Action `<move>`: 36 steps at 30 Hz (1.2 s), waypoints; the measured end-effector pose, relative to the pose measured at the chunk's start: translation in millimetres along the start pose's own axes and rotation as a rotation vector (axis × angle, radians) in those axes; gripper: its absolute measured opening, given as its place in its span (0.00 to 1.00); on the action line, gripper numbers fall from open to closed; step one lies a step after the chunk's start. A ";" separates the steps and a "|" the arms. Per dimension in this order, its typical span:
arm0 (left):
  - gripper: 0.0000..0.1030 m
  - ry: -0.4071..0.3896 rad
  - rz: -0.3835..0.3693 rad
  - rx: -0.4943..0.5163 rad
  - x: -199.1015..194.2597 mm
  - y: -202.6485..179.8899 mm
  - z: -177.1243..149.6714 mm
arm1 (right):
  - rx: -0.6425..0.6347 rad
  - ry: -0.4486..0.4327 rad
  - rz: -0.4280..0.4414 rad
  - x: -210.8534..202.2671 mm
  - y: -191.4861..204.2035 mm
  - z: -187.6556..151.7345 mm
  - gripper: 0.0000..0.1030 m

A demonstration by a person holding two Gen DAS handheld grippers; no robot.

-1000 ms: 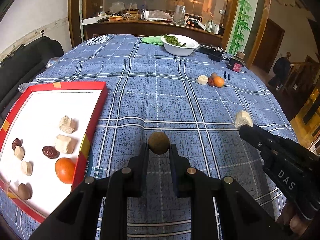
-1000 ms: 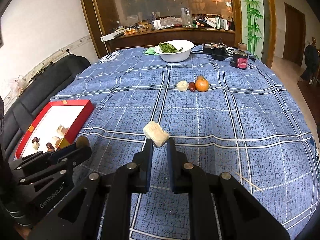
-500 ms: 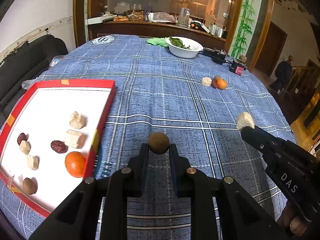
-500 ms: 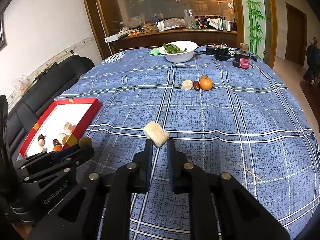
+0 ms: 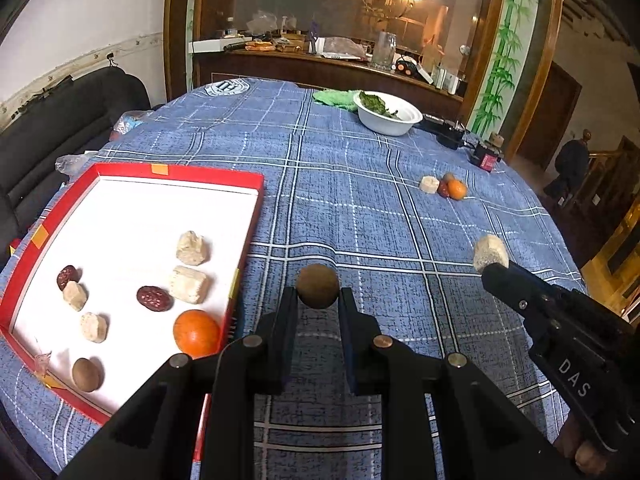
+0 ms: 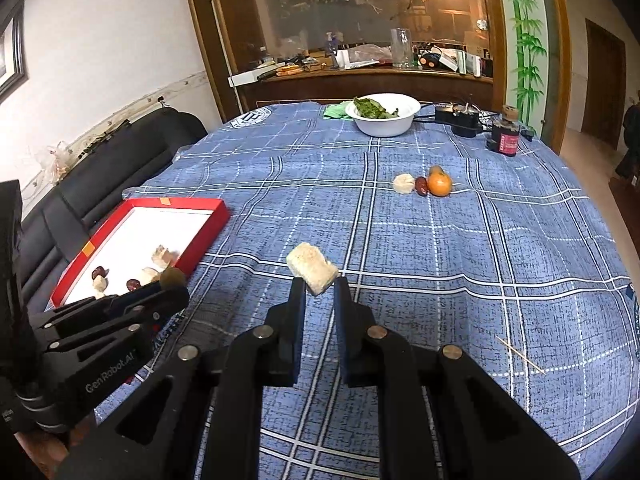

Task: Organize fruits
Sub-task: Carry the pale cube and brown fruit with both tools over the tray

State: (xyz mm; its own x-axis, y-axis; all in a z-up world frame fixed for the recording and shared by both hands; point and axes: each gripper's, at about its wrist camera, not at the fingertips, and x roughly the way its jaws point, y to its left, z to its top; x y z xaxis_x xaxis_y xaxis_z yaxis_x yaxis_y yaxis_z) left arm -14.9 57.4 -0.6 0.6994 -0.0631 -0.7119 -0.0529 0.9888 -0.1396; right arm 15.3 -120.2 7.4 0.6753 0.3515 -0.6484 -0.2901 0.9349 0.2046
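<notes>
Blue plaid counter [image 5: 360, 208]; carry step: left tool [image 5: 318, 300] pinching brown round fruit [image 5: 318, 286], right tool [image 6: 318, 286] pinching pale chunk [image 6: 312, 266]; next: swing both over red tray [image 5: 248, 216], release clear of orange [image 5: 196, 332]

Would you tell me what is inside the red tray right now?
The red tray holds an orange, two dates, four pale chunks and one brown ball; its near corner is hidden.
</notes>
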 end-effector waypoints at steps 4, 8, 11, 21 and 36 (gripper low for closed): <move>0.18 0.000 0.001 -0.005 -2.9 3.4 -2.1 | -0.006 -0.001 0.009 0.0 6.0 0.2 0.15; 0.18 0.003 0.002 -0.010 -4.2 5.6 -3.5 | -0.017 0.007 0.021 2.4 12.3 -3.2 0.15; 0.18 0.001 0.009 -0.017 -6.3 8.5 -3.9 | -0.027 0.016 0.033 4.2 18.7 -6.2 0.15; 0.18 -0.018 0.056 -0.071 -16.4 33.7 -0.9 | -0.066 0.018 0.074 8.3 40.8 -1.6 0.15; 0.18 -0.021 0.099 -0.152 -18.9 75.8 -1.4 | -0.125 0.019 0.122 13.4 77.5 4.2 0.15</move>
State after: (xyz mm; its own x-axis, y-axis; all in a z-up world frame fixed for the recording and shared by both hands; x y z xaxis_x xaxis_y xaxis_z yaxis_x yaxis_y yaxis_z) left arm -33.1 133.4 1.4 0.7004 0.0375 -0.7128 -0.2281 0.9580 -0.1737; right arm 4.7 -42.9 17.6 0.6176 0.4597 -0.6381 -0.4516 0.8716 0.1908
